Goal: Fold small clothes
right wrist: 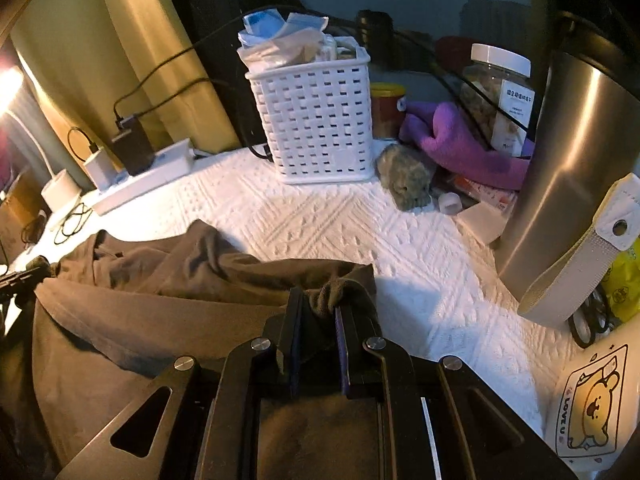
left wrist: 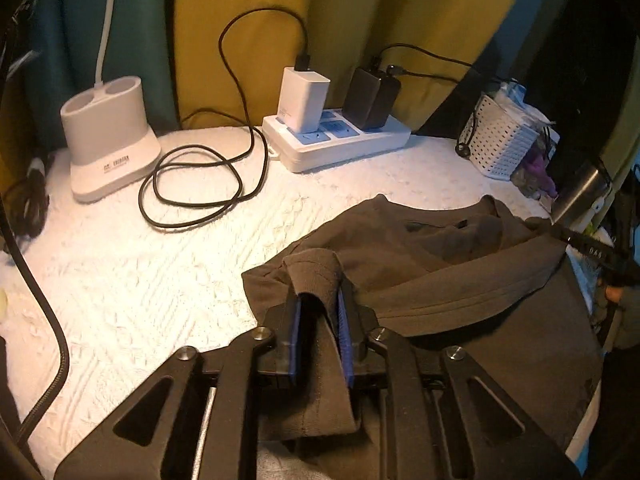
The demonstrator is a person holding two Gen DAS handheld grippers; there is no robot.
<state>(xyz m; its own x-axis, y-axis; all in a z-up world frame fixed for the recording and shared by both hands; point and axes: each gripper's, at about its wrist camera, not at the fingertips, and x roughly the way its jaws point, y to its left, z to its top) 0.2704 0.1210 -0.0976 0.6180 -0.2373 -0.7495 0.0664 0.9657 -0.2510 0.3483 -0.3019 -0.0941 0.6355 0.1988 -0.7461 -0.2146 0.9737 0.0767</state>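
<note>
Your garment [left wrist: 420, 272], a dark brown top, lies rumpled on the white textured cloth [left wrist: 160, 280] that covers the worktop, in front of the basket [right wrist: 316, 120]. Its near part drapes toward you, and a hemmed edge runs across the middle where one layer is already turned over another. That looks like a first fold in progress, not a finished one: the far part is bunched, no neat rectangle shows, and the flattening and further folds are left.

Your left tongs [left wrist: 320, 308] are closed on a ribbed edge of the garment, the cloth pinched between the blue pads [left wrist: 346, 320] and trailing back under them. Your right tongs [right wrist: 318, 316] also grip a gathered lump of the same fabric, at the corner nearest the basket. Both corners are in hand, so you seem placed to carry the edge over and lay it down.

Left of the basket sits the power strip [left wrist: 340, 140] with chargers plugged in, a looped black cable [left wrist: 192, 184] and a white stand [left wrist: 108, 140] beyond it. Right of the basket lie a purple cloth [right wrist: 452, 136], a jar [right wrist: 496, 96] and a steel flask [right wrist: 572, 152].
</note>
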